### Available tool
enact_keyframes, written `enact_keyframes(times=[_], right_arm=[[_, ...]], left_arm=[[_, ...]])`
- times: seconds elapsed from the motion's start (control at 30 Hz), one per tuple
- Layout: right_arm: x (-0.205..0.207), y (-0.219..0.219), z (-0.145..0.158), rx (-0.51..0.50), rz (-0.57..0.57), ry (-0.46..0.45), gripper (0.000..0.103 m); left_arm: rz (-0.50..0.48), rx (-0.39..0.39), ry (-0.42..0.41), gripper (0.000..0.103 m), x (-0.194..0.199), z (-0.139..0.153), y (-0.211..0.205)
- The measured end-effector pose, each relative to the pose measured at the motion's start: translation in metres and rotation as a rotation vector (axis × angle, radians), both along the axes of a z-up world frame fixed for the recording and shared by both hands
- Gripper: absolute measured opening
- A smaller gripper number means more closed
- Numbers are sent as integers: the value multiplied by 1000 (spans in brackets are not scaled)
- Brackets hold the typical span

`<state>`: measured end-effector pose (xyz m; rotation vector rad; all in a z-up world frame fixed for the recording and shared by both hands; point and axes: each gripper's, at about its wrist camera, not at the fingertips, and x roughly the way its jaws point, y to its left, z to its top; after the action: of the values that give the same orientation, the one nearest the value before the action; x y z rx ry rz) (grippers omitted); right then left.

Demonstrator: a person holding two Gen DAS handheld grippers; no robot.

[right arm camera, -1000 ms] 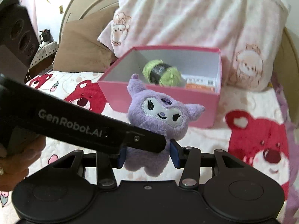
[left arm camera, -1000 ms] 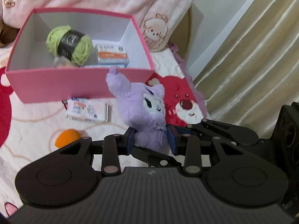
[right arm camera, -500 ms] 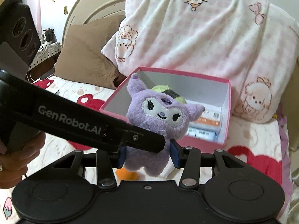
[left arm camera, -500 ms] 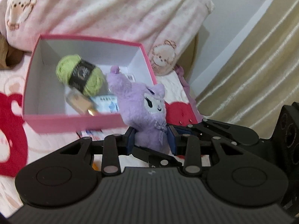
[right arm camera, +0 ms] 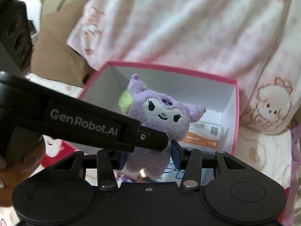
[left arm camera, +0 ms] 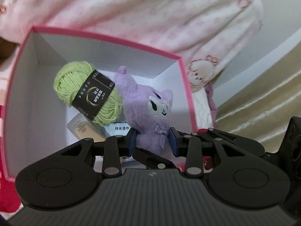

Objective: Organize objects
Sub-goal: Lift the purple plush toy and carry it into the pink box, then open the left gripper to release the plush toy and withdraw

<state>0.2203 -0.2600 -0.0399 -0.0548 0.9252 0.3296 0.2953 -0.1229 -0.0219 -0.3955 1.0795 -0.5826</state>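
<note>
Partly hidden, purple plush (left arm camera: 150,113) clenched by left tool (left arm camera: 152,140), right tool (right arm camera: 149,157); box (left arm camera: 185,79) blurred.

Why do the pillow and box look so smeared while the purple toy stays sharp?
Left wrist view: motion blur smears the pillow and pink box; the plush is sharp. Right wrist view: likewise, and fisheye bends the edges.

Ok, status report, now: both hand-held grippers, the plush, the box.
Left hand-held gripper and right hand-held gripper both shut on purple plush. Plush over open pink box. Green yarn beside it; drop spot tight.
</note>
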Motion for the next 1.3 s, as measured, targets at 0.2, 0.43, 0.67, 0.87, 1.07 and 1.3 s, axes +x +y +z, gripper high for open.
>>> enact_keyframes(times=[0.2, 0.43, 0.67, 0.87, 1.07, 1.3], right_arm=[[20, 1, -20, -80, -47, 87, 51], [25, 7, -34, -216, -52, 97, 53], [22, -1, -27, -233, -88, 63, 67], [-8, -26, -7, -92, -58, 18, 67], [-35, -34, 17, 26, -40, -15, 68], [-77, -33, 49, 60, 16, -61, 68]], left_arm=[[-10, -21, 48, 35, 15, -30, -13], [-14, -67, 99, 35, 23, -48, -22], [13, -70, 96, 33, 28, -50, -28], [-8, 8, 33, 42, 15, -32, -20], [-49, 98, -61, 47, -21, 4, -6], [-121, 169, -161, 51, -73, 61, 7]])
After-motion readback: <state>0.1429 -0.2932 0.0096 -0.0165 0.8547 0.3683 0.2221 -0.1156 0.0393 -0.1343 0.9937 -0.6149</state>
